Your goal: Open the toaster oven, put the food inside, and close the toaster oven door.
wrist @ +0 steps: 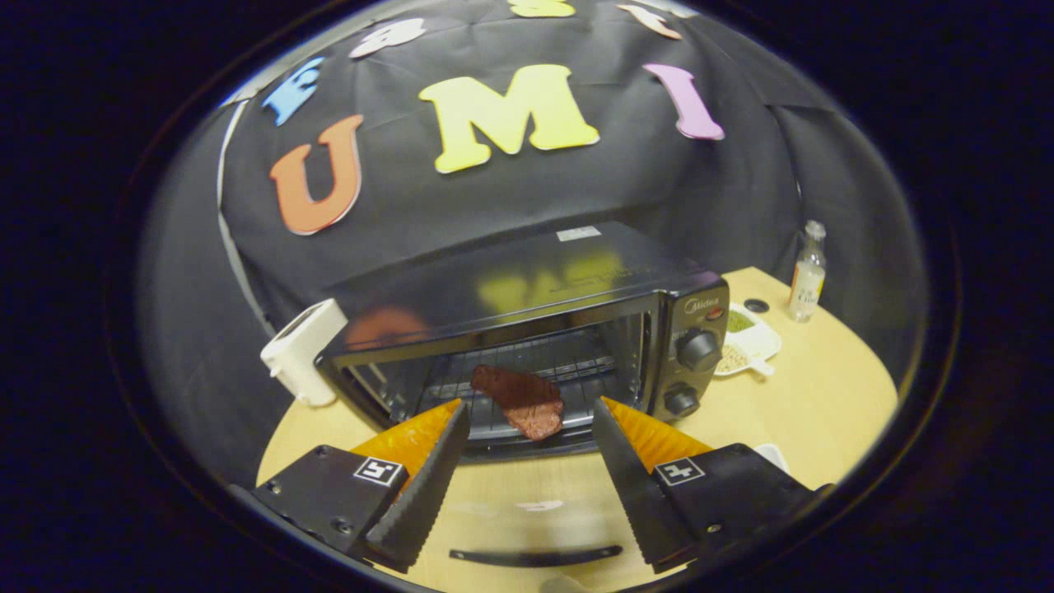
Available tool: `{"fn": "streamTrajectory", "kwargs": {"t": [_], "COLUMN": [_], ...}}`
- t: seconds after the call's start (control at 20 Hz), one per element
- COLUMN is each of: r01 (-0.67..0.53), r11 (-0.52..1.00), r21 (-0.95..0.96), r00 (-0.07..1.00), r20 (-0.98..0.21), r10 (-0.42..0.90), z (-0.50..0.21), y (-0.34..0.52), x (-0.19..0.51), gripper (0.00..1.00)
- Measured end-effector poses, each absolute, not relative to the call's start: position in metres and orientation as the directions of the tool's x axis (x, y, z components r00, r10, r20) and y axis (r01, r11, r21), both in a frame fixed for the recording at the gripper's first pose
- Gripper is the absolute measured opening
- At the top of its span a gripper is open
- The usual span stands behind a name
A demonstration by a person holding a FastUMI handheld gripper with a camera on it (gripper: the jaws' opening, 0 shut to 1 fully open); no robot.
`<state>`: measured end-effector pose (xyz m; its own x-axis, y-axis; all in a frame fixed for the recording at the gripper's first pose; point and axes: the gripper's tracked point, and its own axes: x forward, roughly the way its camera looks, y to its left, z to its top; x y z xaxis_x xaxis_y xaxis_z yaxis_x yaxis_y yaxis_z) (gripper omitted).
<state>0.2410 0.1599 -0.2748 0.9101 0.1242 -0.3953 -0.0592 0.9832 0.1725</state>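
Gripper [531, 412] spread, holding nothing, before the open Midea toaster oven [527, 329] with meat [520, 399] on its rack.

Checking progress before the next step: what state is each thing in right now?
toaster oven: door open, folded down flat toward the jaws.
meat slice: lying on the rack inside the oven, at its front edge.
gripper: jaws open, holding nothing, just short of the meat.
bottle: upright on the table, cap on.
white dish: beside the oven, filled.
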Motion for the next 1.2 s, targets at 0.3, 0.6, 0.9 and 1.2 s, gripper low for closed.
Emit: {"fn": "streamTrajectory", "kwargs": {"t": [0.3, 0.6, 0.9, 1.2], "r01": [-0.188, -0.214, -0.211, -0.228], "r11": [0.981, 0.977, 0.978, 0.974], "r21": [0.045, 0.006, -0.004, 0.009], "r00": [0.878, 0.827, 0.751, 0.683], "r20": [-0.44, -0.531, -0.64, -0.711], "r10": [0.188, 0.184, 0.16, 0.167], "z": [-0.259, -0.285, -0.346, -0.398], "y": [0.165, 0.158, 0.146, 0.161], "x": [0.168, 0.104, 0.071, 0.071], "gripper": [0.97, 0.97, 0.97, 0.97]}}
